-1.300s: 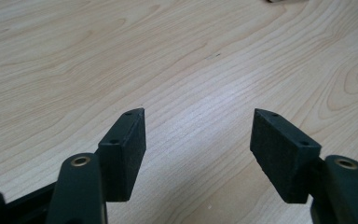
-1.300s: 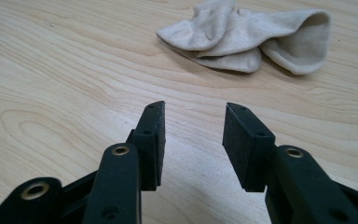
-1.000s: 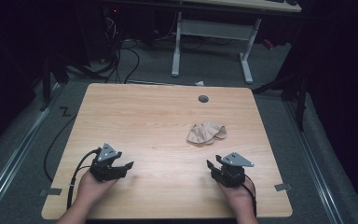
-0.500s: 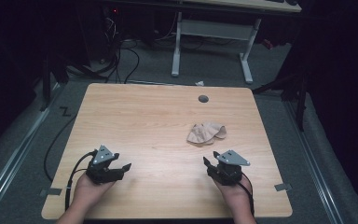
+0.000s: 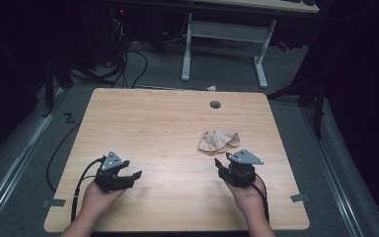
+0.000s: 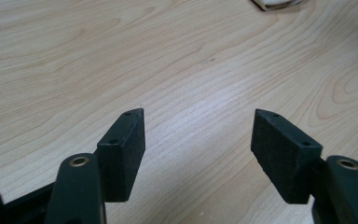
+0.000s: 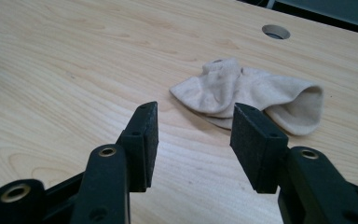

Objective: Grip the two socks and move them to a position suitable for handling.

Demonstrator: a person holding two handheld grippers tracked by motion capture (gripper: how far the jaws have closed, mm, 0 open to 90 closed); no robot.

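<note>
A crumpled beige sock [image 5: 218,140] lies on the wooden table [image 5: 153,123], right of centre. My right gripper [image 5: 223,162] hovers just in front of it, pointing at it. In the right gripper view the sock [image 7: 251,93] lies a little beyond the right gripper [image 7: 196,109], whose jaws have just been opening and stand open with nothing between them. My left gripper [image 5: 130,169] is held near the front left of the table. Its jaws are wide open over bare wood in the left gripper view [image 6: 198,116], where the sock [image 6: 277,3] peeks in at the top edge.
A round cable hole [image 5: 215,104] sits near the table's far edge, also seen as the hole [image 7: 275,31] behind the sock. A white-legged desk [image 5: 227,39] and floor cables [image 5: 128,54] lie beyond the table. Each gripper trails a cable off the front edge.
My right gripper has risen slightly and moved forward toward the sock, with its jaws a little wider. The left gripper and the sock have stayed put.
</note>
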